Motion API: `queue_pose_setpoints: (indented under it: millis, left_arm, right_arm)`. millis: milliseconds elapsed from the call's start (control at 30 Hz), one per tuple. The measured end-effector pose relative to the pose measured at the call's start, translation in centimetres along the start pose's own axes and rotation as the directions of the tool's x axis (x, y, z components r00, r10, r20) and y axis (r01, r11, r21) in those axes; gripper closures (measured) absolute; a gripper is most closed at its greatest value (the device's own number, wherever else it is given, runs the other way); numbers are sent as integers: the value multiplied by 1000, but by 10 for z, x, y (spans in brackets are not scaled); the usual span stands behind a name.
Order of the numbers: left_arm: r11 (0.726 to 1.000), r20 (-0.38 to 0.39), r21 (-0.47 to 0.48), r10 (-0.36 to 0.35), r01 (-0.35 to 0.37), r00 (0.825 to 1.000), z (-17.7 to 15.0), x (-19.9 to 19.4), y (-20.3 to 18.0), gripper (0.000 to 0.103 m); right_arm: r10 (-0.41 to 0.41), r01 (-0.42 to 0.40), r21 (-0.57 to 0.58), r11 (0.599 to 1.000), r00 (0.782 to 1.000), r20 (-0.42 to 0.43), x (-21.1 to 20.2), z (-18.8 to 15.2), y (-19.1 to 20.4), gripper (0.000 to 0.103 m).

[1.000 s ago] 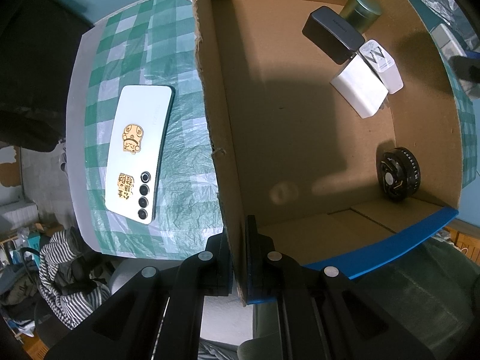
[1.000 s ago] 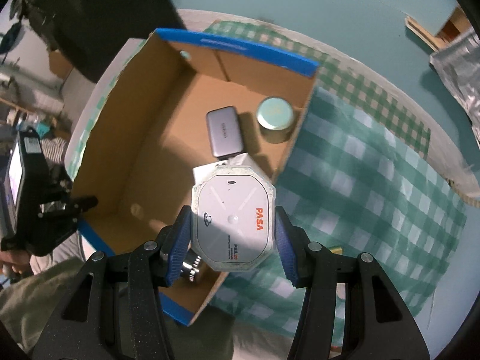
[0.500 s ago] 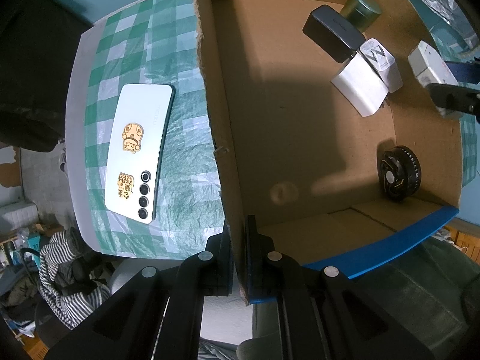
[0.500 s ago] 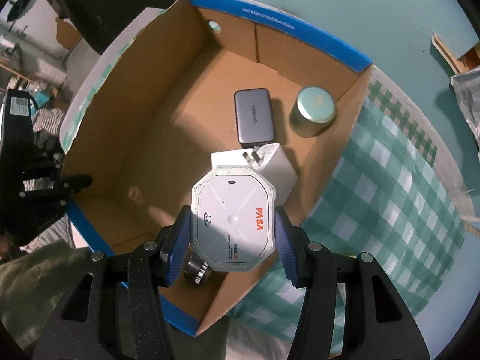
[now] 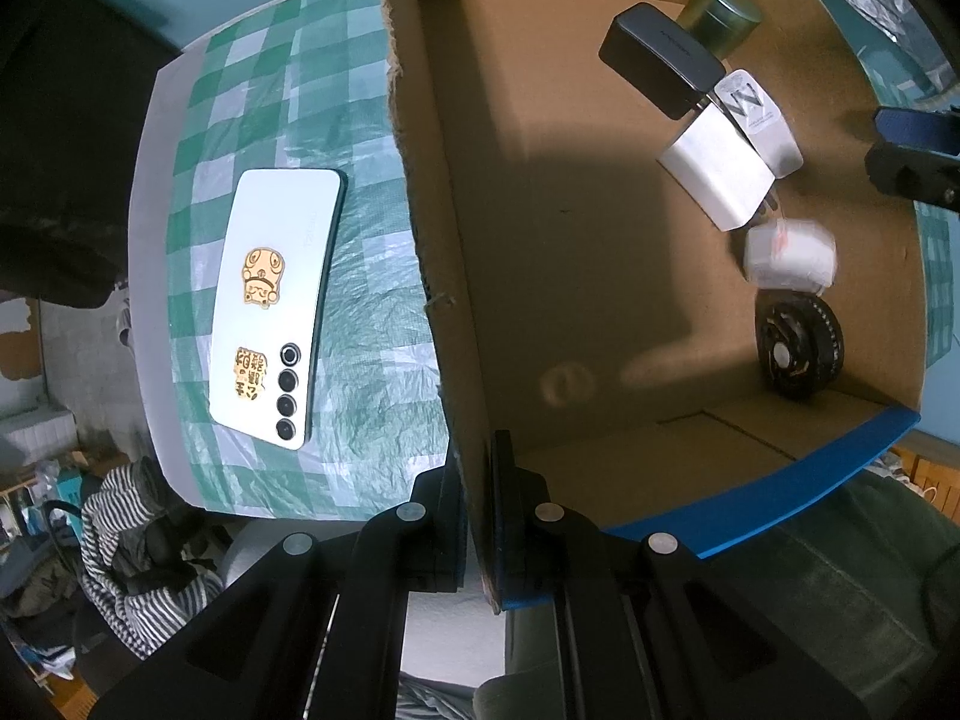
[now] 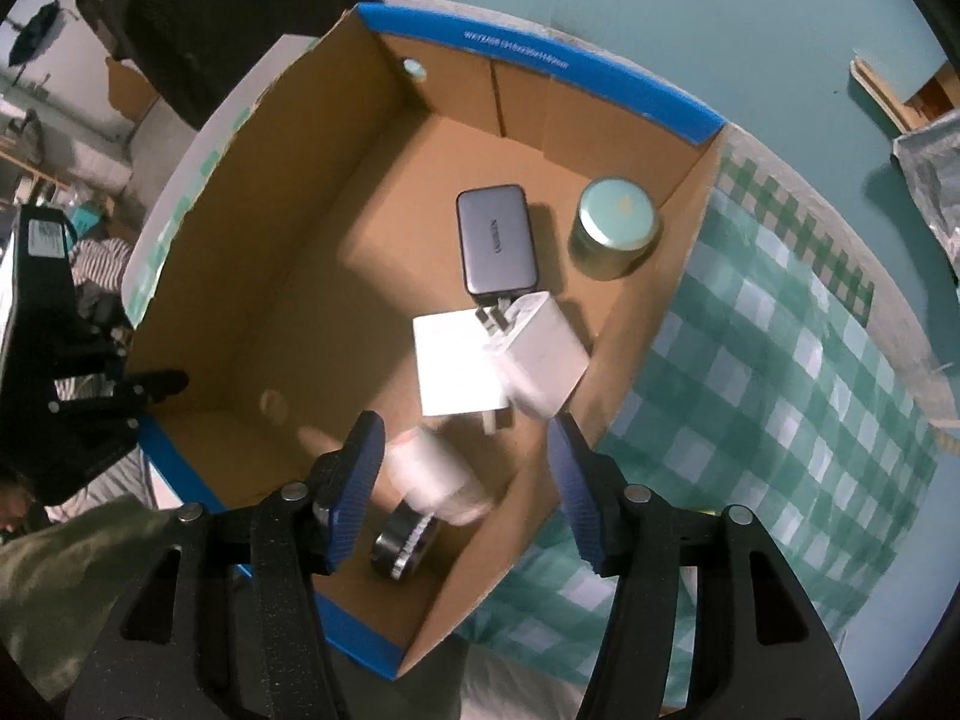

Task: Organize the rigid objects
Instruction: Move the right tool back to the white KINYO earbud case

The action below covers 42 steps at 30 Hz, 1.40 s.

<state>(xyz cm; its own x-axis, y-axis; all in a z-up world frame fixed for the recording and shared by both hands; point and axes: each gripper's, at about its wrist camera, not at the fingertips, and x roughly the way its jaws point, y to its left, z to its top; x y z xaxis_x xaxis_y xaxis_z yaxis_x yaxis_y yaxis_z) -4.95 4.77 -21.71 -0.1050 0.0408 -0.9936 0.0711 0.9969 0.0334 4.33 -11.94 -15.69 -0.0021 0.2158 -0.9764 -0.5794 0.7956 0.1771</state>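
Released, the blurred white case [image 6: 435, 477] lies in the box [image 6: 252, 276] below the right gripper's [image 6: 462, 480] spread jaws.

Table draped in a green-and-white checked plastic cloth [image 5: 360, 312], bearing at left of the left-wrist frame a white smartphone [image 5: 276, 300], back up with two gold stickers, and just beside it, filling the right, an open brown cardboard box with blue-edged rims [image 5: 420, 192].
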Motion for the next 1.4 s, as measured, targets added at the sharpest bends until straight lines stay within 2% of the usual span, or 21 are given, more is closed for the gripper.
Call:
queue_pose_setpoints:
  millis: [467,900,1133,1200,1400]
  left_arm:
    - [1000,4,4,3,-3,1000,4,-3,-2,98]
    - [1000,9,5,6,-6,1000,4,-6,-7,98]
    - [1000,9,3,12,-12,1000,2,-6,-9,98]
    - [1000,10,1,12,-12,1000,1,-6,-9,98]
    - [1000,8,-5,14,-14,1000,-2,-7,-8,98]
  right_arm:
    - [-8,5,55,998,999,43,-24,-10,-21,43]
    - [-39,34,95,995,998,46,-36,-29,-48,43]
    - [-64,61,118,991,998,23,-30,-45,-70,43]
    - [-73,70,123,990,997,13,-25,-51,-79,38]
    - [-90,96,175,980,995,-44,-6,-82,-122,37]
